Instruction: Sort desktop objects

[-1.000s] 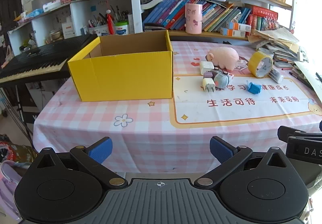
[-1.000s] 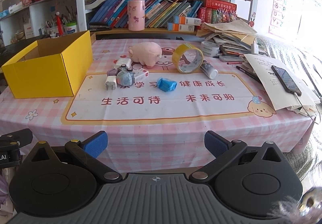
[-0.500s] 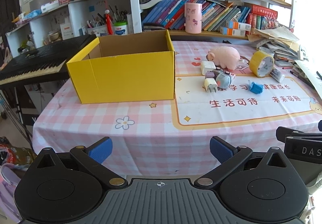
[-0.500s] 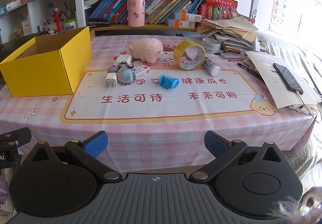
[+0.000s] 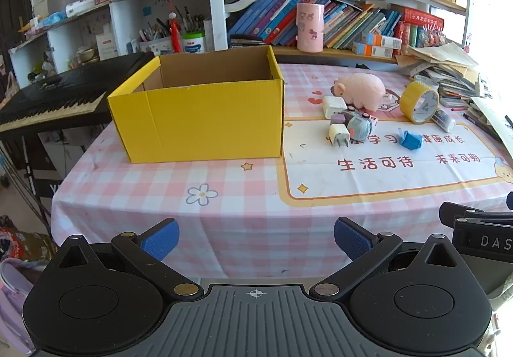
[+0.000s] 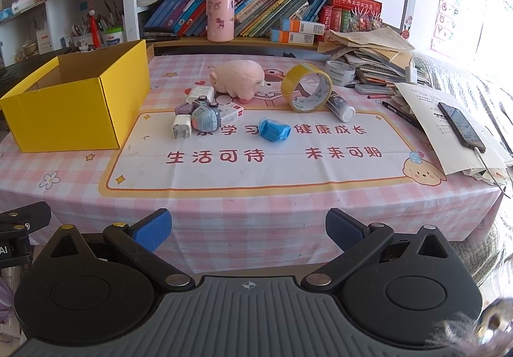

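desktop objects sitting in a loose bunch on the printed mat (image 6: pixel 256 164), right of one open yellow box (image 5: pixel 198 120): one pink plush pig (image 6: pixel 237 76), one yellow tape roll (image 6: pixel 306 87), one blue wrapped lump (image 6: pixel 272 130), one white plug (image 6: pixel 181 129), one grey-blue gadget (image 6: pixel 206 118), one white tube (image 6: pixel 340 105) touching the tape. left gripper (image 5: pixel 256 240) and right gripper (image 6: pixel 248 230) both hovering off the near table edge, fingers spread wide, gripping nothing. pink checked tablecloth (image 5: pixel 160 190) underneath, packed bookshelves (image 6: pixel 272 14) behind, black keyboard (image 5: pixel 51 94) off left.
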`<action>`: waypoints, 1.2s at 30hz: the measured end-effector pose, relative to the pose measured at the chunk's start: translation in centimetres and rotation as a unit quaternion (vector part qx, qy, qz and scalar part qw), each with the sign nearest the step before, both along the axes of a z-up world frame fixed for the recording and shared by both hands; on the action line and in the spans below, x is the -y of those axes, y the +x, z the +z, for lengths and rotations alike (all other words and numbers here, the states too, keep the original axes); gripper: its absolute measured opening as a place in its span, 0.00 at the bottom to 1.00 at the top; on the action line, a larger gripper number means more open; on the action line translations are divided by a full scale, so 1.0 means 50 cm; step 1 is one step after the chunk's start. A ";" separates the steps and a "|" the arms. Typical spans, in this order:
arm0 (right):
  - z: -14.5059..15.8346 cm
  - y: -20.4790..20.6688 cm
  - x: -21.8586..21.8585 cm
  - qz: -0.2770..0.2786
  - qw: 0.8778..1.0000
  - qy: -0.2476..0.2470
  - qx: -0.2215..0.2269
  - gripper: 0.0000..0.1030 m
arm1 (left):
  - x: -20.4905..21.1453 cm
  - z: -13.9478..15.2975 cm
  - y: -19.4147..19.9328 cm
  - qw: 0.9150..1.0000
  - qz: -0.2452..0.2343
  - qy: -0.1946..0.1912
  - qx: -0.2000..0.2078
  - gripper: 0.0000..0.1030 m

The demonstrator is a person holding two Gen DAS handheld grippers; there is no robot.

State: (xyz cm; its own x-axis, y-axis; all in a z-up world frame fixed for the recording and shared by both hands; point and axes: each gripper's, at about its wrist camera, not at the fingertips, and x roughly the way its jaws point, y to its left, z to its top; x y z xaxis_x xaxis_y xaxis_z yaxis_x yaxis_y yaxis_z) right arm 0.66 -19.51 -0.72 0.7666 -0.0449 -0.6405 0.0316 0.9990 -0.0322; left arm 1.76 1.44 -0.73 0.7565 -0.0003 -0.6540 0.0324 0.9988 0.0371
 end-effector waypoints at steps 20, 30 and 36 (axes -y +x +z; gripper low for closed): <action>0.001 0.004 -0.011 0.011 1.000 -0.003 0.002 1.00 | -0.003 -0.004 -0.002 1.000 -0.006 -0.007 0.004 1.00; 0.005 0.002 -0.013 0.017 1.000 -0.004 0.006 1.00 | 0.005 0.001 -0.007 1.000 -0.021 -0.009 0.008 1.00; 0.005 0.002 -0.013 0.018 1.000 -0.002 0.006 1.00 | 0.008 0.000 -0.006 1.000 -0.023 -0.007 0.007 1.00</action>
